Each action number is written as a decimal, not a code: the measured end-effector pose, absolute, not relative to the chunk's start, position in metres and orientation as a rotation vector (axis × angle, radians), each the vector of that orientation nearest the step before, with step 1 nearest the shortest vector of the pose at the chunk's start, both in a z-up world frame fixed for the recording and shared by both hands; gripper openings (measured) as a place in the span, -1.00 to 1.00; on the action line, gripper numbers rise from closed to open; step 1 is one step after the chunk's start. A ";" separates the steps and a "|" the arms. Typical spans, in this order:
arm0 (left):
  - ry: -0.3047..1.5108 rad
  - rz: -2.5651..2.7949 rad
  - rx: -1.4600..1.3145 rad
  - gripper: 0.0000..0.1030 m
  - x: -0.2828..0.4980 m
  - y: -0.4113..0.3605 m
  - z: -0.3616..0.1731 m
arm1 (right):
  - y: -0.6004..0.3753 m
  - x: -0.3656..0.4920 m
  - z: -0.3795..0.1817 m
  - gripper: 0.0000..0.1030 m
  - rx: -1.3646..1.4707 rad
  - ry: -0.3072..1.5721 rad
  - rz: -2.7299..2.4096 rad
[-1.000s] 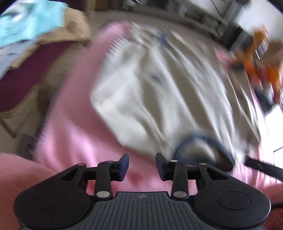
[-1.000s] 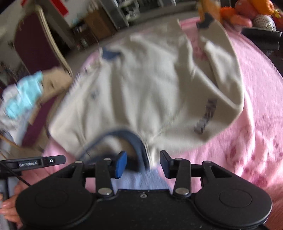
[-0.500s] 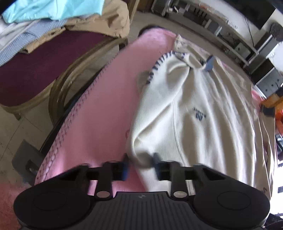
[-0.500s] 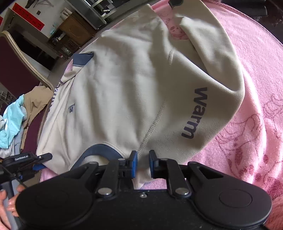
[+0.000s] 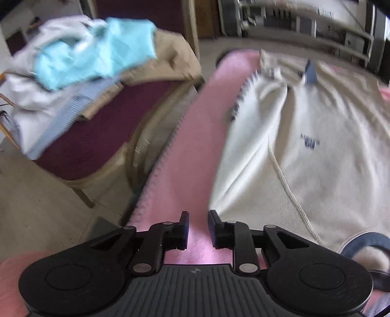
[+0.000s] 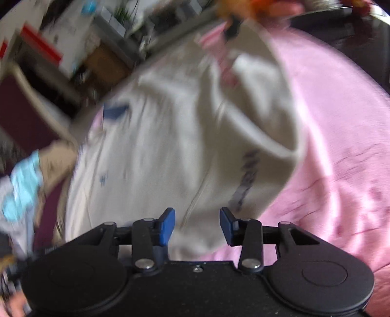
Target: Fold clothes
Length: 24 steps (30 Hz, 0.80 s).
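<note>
The cream fleece sweatshirt with navy collar trim is spread flat on the pink blanket-covered bench, its neck opening towards the cameras and a dark printed word on the sleeve at its right side. The left tongs are opening just off the garment's near left corner, with only pink blanket seen between them; nothing is pinched. The right tongs are opening too, and cream fabric lies in the gap, though the pads are not seen to press on it.

A fold could be spoiled from here, it is judged, if only one corner were caught: the left tongs stand beside the cloth rather than over it, so a closing there might take blanket instead of fleece, and the blanket would be dragged along. The loose white drawcord could also be trapped in a fold and leave a ridge. Both views are blurred, so the exact edge of the hem is hard to tell.

Left of the bench, a maroon-cushioned chair is piled with other clothes, a turquoise garment uppermost; it stands close to the bench edge, where a swung sleeve might catch. Shelving is made out beyond. Orange objects rest at the far end, near the hem.
</note>
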<state>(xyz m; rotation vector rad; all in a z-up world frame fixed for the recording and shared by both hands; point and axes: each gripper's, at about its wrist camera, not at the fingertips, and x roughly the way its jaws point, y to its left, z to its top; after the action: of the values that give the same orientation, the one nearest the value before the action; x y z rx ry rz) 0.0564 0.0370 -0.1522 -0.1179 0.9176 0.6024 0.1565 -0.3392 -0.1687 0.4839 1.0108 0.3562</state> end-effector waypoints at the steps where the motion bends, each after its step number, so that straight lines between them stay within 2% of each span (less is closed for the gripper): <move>1: 0.881 0.575 -0.125 -0.62 0.052 0.041 -0.148 | -0.351 0.156 -0.166 -0.24 0.520 0.977 0.326; 2: 0.846 0.530 -0.139 -0.62 0.052 0.037 -0.143 | -0.362 0.155 -0.164 -0.24 0.551 0.950 0.280; 4: 0.814 0.438 -0.145 -0.59 0.058 0.029 -0.139 | -0.383 0.155 -0.166 -0.43 0.619 0.923 0.186; 5: 0.816 0.391 -0.139 -0.55 0.061 0.024 -0.140 | -0.391 0.156 -0.169 -0.45 0.651 0.927 0.149; 9: 0.909 0.278 -0.078 -0.50 0.079 0.008 -0.163 | -0.390 0.165 -0.184 -0.45 0.698 0.986 0.109; 14: 1.021 0.231 -0.075 -0.59 0.091 0.009 -0.183 | -0.370 0.177 -0.196 -0.41 0.643 1.053 0.130; 15: 1.044 0.240 -0.070 -0.60 0.091 0.009 -0.187 | -0.367 0.177 -0.194 -0.54 0.614 1.059 0.136; 16: 1.058 0.252 -0.060 -0.53 0.091 0.008 -0.189 | -0.364 0.176 -0.193 -0.95 0.585 1.064 0.141; 17: 1.060 0.258 -0.051 -0.53 0.092 0.008 -0.189 | -0.361 0.175 -0.192 -0.97 0.546 1.071 0.137; 21: 1.065 0.272 -0.024 -0.51 0.093 0.008 -0.189 | -0.352 0.170 -0.185 -0.96 0.406 1.070 0.082; 24: 1.042 0.285 -0.025 -0.67 0.084 0.006 -0.178 | -0.358 0.163 -0.176 -0.76 0.432 1.077 0.058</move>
<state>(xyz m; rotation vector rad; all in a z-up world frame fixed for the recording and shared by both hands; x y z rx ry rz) 0.0835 0.0057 -0.1783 -0.0249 1.0424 0.2850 0.1627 -0.3583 -0.1758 0.4315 1.0771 0.0580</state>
